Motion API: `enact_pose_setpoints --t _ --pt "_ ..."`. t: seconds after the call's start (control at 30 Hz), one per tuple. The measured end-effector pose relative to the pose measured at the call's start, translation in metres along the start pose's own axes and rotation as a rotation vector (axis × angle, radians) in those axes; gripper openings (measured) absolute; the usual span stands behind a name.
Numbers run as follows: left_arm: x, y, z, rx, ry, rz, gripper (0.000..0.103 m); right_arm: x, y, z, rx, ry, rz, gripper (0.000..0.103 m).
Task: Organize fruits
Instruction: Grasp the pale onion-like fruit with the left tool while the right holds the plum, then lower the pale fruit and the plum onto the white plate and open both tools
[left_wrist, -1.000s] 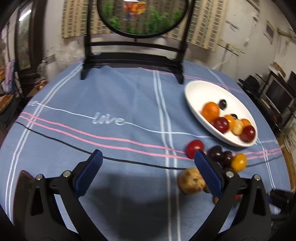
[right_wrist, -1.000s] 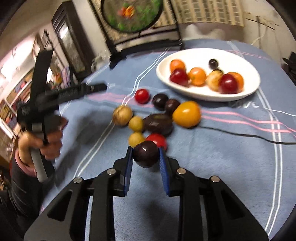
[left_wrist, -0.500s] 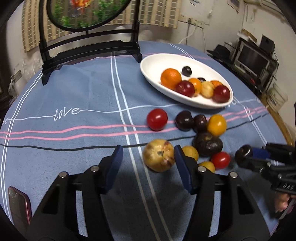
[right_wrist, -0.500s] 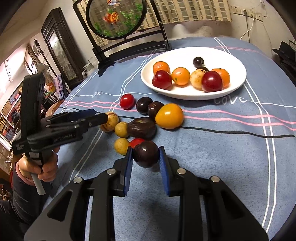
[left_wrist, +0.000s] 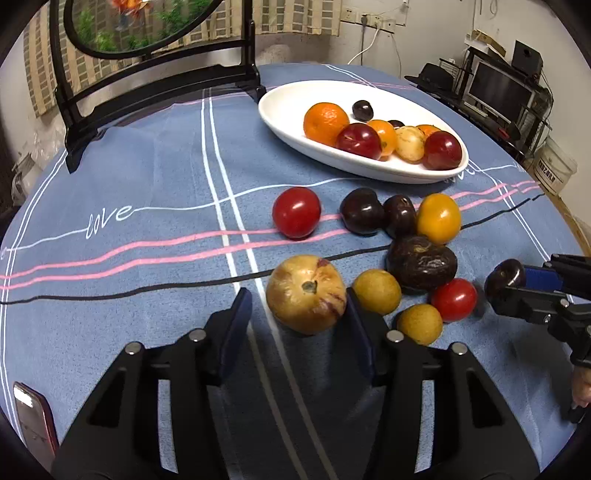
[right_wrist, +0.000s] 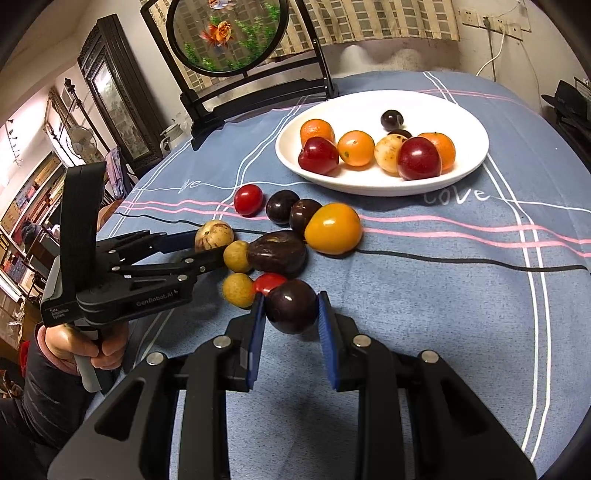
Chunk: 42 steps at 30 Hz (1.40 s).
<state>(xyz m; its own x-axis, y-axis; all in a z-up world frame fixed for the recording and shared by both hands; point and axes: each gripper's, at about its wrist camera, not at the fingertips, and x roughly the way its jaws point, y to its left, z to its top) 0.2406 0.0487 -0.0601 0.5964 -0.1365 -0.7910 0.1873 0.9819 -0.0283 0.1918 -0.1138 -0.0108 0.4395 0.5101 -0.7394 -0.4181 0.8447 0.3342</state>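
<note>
On the blue cloth lies a yellowish speckled fruit (left_wrist: 306, 294) between the jaws of my left gripper (left_wrist: 295, 306), which are closing. The right pad touches it; a small gap remains at the left pad. My right gripper (right_wrist: 291, 314) is shut on a dark plum (right_wrist: 291, 305), held just above the cloth beside the loose pile. That pile holds a red tomato (left_wrist: 296, 212), dark plums (left_wrist: 362, 216), an orange-yellow fruit (left_wrist: 439, 218), a wrinkled dark fruit (left_wrist: 421, 263) and small yellow ones (left_wrist: 376, 291). The white dish (left_wrist: 291, 110) behind holds several fruits.
A black stand with a round picture (left_wrist: 162, 85) rises at the table's far side. A red-edged phone (left_wrist: 35, 424) lies near the left edge. A hand (right_wrist: 85, 347) grips the left tool. The table drops off to the right, near shelves and a bucket.
My left gripper has swung over and down to the fruit pile, rolled, and narrowed its wide-open jaws around the yellowish speckled fruit. The right gripper has kept still with its plum.
</note>
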Motion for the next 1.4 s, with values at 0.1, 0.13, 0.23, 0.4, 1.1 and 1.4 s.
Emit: enact_pose_setpoints --t 0.1,0.13,0.23,0.4,1.1,1.4 --pt "-0.001 -0.002 0.000 0.007 -0.003 -0.018 0.041 0.000 0.001 0.000 -0.003 -0.002 -0.001 0.028" --pt "-0.001 -0.003 0.000 0.010 -0.004 -0.016 0.041 0.000 0.001 -0.001 -0.005 -0.002 -0.003 0.028" --pt "-0.001 -0.004 0.000 0.009 -0.005 -0.014 0.040 0.001 0.001 -0.001 -0.008 -0.001 -0.008 0.028" --pt "-0.003 0.000 0.001 -0.021 -0.003 -0.029 0.039 0.003 0.002 -0.002 -0.014 -0.002 -0.029 0.028" --pt "0.019 -0.030 0.131 -0.052 -0.100 -0.173 0.039 0.010 -0.081 0.089 0.130 -0.320 -0.244 0.028" --pt "0.011 -0.028 0.140 -0.095 -0.135 -0.043 0.087 0.009 -0.069 0.095 0.060 -0.301 -0.210 0.037"
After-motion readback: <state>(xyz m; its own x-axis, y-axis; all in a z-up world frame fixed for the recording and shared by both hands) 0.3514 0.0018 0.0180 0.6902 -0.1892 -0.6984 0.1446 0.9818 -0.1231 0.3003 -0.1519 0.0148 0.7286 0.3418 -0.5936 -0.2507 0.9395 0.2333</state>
